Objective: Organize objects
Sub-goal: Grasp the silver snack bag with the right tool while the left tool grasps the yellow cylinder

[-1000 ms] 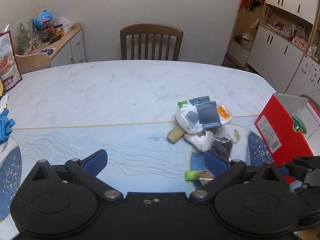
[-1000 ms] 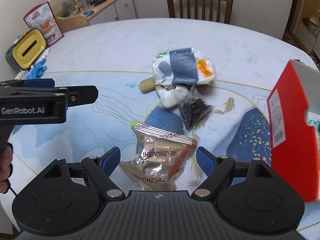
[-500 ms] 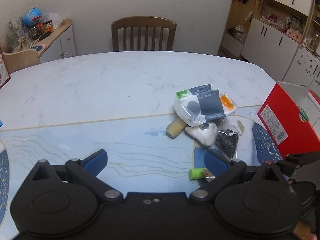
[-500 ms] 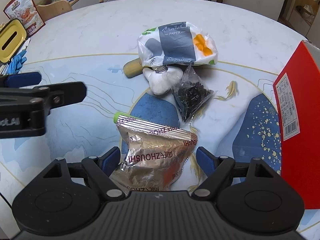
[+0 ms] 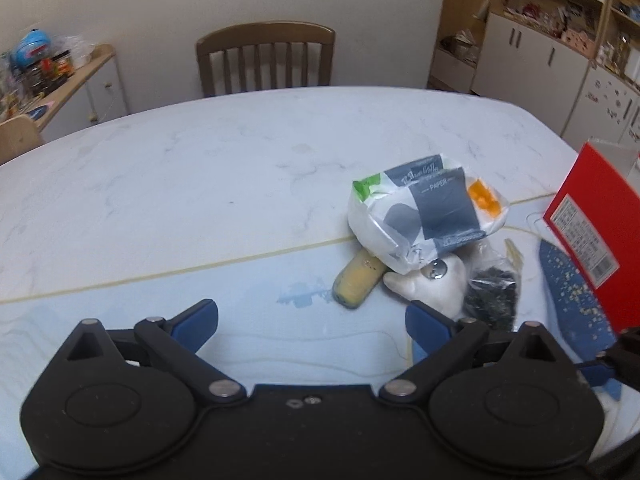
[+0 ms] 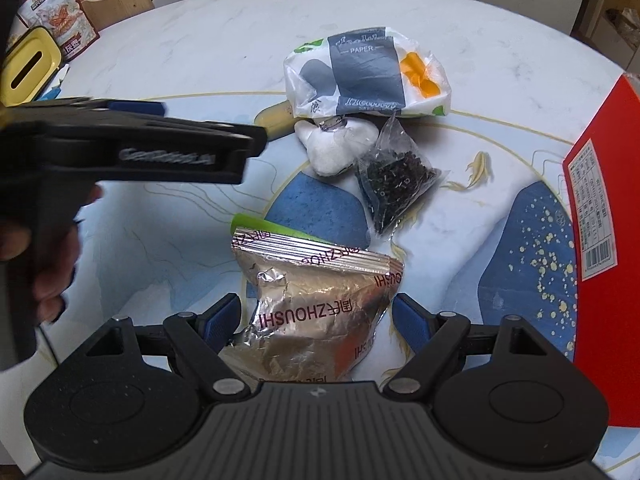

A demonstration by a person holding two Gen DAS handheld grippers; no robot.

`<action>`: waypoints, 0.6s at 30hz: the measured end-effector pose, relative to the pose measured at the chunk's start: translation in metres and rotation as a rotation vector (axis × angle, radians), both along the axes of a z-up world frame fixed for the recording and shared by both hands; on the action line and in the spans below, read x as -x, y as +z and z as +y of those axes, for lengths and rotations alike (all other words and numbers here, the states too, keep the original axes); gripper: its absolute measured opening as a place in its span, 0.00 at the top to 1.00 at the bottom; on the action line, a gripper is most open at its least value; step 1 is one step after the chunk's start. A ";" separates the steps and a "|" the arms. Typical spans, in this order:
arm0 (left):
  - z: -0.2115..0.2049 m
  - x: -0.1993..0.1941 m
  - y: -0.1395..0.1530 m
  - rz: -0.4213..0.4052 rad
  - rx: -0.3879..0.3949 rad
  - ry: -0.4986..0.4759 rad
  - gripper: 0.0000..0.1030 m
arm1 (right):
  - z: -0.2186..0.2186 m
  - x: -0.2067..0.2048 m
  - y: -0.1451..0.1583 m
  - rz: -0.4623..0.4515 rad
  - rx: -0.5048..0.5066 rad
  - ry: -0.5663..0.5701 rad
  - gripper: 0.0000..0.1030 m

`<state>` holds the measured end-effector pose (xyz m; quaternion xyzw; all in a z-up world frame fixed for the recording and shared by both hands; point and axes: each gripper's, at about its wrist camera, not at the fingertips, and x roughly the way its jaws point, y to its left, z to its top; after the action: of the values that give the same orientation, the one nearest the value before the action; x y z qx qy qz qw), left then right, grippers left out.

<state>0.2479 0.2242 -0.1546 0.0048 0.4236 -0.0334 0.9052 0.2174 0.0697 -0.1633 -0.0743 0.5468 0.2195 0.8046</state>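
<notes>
Table [image 6: 200, 60] clutter (right claw [image 6: 316, 320] spread)

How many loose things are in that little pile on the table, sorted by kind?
Bags and packets: 3 (paper pack, dark-bead bag, foil pouch)
Soft white toy: 1
Tube-like items: 2 (yellow, green, mostly hidden)
Red box: 1
Total: 7

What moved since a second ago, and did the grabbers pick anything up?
Both grippers moved forward toward the pile. The right gripper, open, now straddles the foil packet; nothing grabbed. The left gripper stays open and empty. The tissue pack, bead bag and red box stayed put.
</notes>
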 end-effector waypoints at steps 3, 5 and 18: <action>0.001 -0.009 -0.007 0.003 -0.014 -0.028 0.10 | -0.003 0.000 -0.002 0.014 -0.008 -0.003 0.21; 0.002 -0.014 -0.010 0.003 -0.019 -0.042 0.13 | -0.004 0.000 -0.003 0.015 -0.012 -0.002 0.21; -0.011 -0.023 -0.020 -0.019 -0.023 -0.182 0.46 | -0.008 0.007 -0.006 0.025 -0.024 0.017 0.31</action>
<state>0.2710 0.2132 -0.1747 0.0542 0.4129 -0.1106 0.9024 0.2102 0.0619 -0.1692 -0.0666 0.5534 0.2339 0.7966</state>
